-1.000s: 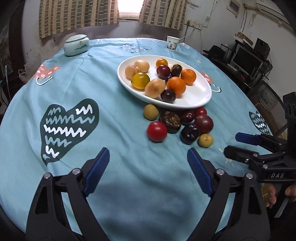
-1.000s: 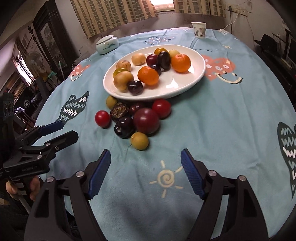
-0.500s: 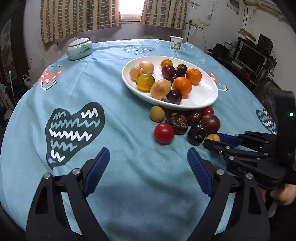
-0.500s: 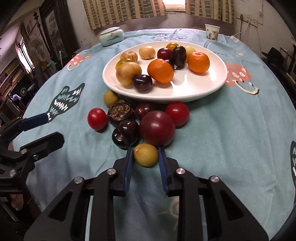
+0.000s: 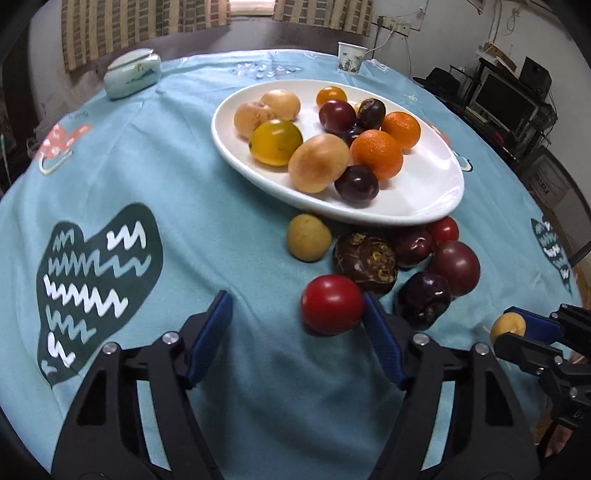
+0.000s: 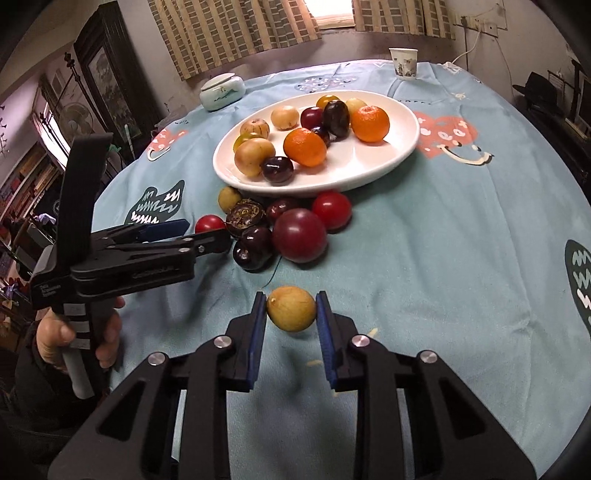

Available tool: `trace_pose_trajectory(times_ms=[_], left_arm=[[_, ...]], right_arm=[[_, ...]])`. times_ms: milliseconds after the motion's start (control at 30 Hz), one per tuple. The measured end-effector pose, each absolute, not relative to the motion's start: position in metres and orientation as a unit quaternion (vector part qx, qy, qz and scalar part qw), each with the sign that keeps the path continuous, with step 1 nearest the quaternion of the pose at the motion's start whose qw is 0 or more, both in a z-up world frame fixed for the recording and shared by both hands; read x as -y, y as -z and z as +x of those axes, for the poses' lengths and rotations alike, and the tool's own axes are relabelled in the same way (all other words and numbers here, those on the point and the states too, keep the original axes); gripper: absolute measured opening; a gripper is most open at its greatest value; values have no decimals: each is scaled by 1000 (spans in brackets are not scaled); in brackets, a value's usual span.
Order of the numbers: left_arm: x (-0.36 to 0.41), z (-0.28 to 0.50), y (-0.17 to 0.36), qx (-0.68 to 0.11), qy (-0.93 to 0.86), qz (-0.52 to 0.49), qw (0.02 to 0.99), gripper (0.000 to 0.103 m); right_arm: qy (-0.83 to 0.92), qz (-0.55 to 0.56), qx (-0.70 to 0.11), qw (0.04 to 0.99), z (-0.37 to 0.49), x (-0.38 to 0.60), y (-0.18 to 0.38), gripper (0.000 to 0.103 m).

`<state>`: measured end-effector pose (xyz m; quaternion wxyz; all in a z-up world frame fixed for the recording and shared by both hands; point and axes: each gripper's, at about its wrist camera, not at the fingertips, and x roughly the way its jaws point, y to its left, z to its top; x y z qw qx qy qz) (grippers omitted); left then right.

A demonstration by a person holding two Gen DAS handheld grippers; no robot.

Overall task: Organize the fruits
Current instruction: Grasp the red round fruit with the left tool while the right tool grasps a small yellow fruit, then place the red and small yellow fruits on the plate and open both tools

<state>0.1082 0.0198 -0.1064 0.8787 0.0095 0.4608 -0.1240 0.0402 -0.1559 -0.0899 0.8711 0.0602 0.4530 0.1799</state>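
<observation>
Pale blue tablecloth (image 5: 229, 221) with dark zigzag patches, white plate (image 5: 424, 206), red tomato (image 5: 331, 304), two orange tangerines (image 5: 376, 153).

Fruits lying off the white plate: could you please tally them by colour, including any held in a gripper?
Bright red: 2
Dark red or purple: 3
Mottled brown: 1
Yellowish tan: 2, one on the cloth, one in the right gripper
Total: 8

Lived-in home: curtains (image 6: 236, 33), tablecloth (image 6: 443, 258)
</observation>
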Motion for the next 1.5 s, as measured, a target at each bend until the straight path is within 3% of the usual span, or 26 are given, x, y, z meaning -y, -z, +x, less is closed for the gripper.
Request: trace_pose_trajectory(times_ms=[33, 67, 100, 600, 900, 1267, 1500], left_arm=[[-18, 107, 106, -459, 132, 11, 878, 61], [-17, 106, 104, -456, 143, 8, 879, 38], [-16, 106, 104, -459, 163, -6, 874, 32], [-15, 26, 38, -380, 191, -1, 905, 32], [-16, 21, 26, -370, 199, 5, 908, 32], [-15, 125, -2, -374, 173, 30, 911, 33], [2, 218, 25, -418, 142, 40, 897, 33]], right_arm=[[-180, 62, -453, 871, 40, 156, 90, 27], [-180, 65, -454, 871, 40, 157, 90, 27], [-180, 66, -453, 870, 39, 157, 90, 27], [-186, 64, -435, 879, 26, 146, 76, 27], [-186, 70, -432, 880, 23, 151, 75, 28], [-192, 47, -406, 892, 87, 162, 29, 27], [-162, 41, -416, 894, 174, 154, 34, 27]])
